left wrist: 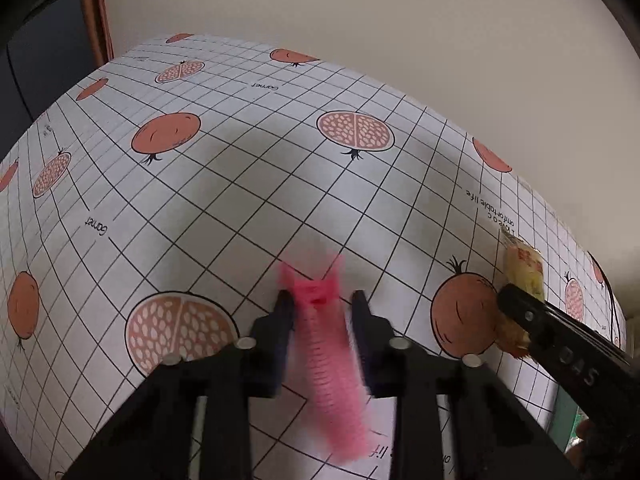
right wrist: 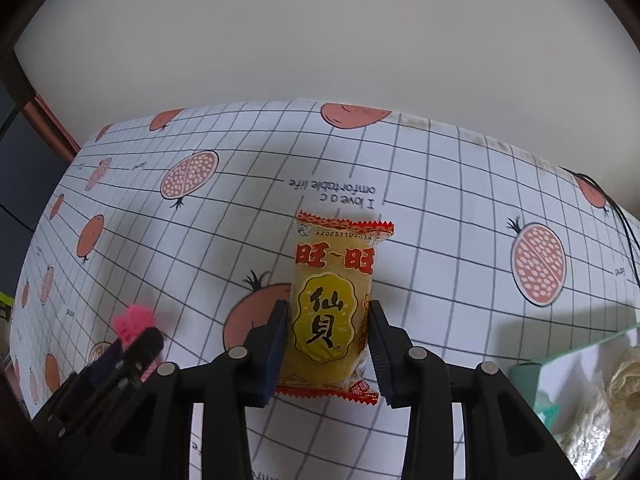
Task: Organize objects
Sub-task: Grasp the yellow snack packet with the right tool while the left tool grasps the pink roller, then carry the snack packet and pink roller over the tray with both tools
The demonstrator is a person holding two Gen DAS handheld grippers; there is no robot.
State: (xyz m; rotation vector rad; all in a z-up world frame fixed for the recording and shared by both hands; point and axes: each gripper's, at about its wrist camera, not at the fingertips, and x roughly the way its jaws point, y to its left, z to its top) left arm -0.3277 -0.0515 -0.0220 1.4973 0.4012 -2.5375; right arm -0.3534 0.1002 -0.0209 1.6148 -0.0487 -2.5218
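A table covered by a white grid-patterned cloth (left wrist: 256,184) printed with orange pomegranates stands against a plain pale wall (left wrist: 360,12). On the left side, the left gripper (left wrist: 322,300) points forward over the cloth, its two black jaws clasping a pink ribbed hair roller (left wrist: 324,364), blurred, which lies lengthwise between them and pokes out past the tips. To its right, the right gripper (right wrist: 329,308) is clamped on a yellow snack packet (right wrist: 334,304) with red crimped ends and bold black characters, held upright between the jaws above the cloth, over a printed pomegranate. At the far right edge, beyond the table, lie a pale green surface (right wrist: 524,372) and some crumpled cream-coloured material (right wrist: 616,384), too unclear to identify.
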